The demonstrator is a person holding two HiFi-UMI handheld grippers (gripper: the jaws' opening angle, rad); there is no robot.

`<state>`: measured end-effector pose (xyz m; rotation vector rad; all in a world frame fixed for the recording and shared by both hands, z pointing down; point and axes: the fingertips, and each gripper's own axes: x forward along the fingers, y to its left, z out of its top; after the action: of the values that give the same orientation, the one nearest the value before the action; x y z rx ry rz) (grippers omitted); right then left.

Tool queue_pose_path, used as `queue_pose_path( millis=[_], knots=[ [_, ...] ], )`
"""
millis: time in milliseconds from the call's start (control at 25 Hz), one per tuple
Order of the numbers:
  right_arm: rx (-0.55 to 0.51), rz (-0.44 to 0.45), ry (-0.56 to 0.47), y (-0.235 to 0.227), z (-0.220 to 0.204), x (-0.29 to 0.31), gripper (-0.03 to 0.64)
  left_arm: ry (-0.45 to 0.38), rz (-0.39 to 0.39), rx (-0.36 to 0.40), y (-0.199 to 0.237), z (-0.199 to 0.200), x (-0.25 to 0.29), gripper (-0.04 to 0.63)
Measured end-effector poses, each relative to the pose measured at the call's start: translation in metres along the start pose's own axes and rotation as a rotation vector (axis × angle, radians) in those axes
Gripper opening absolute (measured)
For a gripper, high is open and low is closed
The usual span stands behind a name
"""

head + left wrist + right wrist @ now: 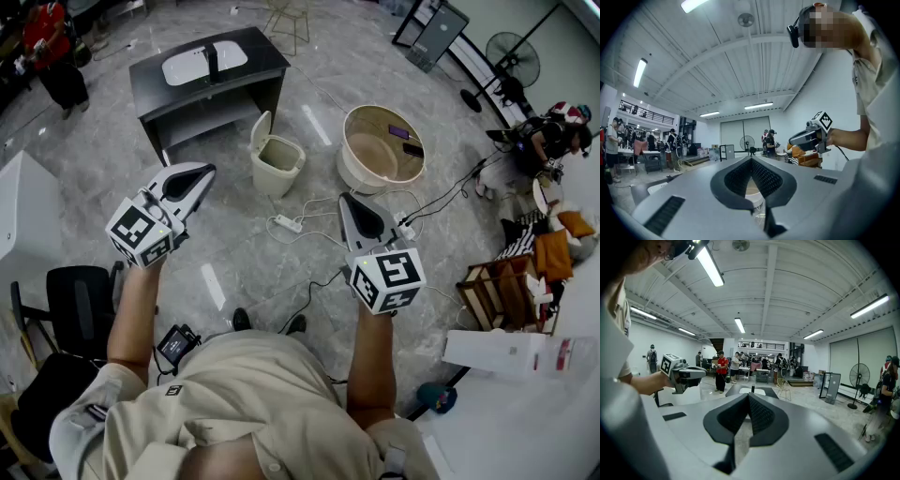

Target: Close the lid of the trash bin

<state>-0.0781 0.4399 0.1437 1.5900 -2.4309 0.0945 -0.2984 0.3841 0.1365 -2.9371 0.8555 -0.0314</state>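
Note:
A small beige trash bin (277,164) stands on the grey floor ahead of me, its lid (260,130) tipped up and open at the bin's back left. My left gripper (208,171) is held in the air, left of the bin and nearer to me, jaws shut and empty. My right gripper (345,199) hangs right of the bin and nearer to me, also shut on nothing. In the left gripper view the jaws (751,159) meet at their tips and point level across the hall. The right gripper view shows the same closed tips (749,394).
A black sink cabinet (206,70) stands behind the bin. A large round beige tub (382,145) sits to its right. A white power strip (288,223) and cables lie on the floor between the grippers. A black chair (80,300) is at my left, a wooden rack (502,291) at right.

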Motion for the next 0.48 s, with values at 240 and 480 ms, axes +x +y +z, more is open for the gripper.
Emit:
queue_pose_path(
  millis=[240, 480],
  knots=[
    [-0.001, -0.005, 0.003, 0.008, 0.004, 0.01, 0.021, -0.001, 0.001, -0.009, 0.012, -0.001, -0.008, 0.015],
    [-0.001, -0.013, 0.007, 0.018, 0.007, 0.02, 0.021, -0.01, -0.005, -0.019, 0.024, -0.005, -0.015, 0.015]
  ],
)
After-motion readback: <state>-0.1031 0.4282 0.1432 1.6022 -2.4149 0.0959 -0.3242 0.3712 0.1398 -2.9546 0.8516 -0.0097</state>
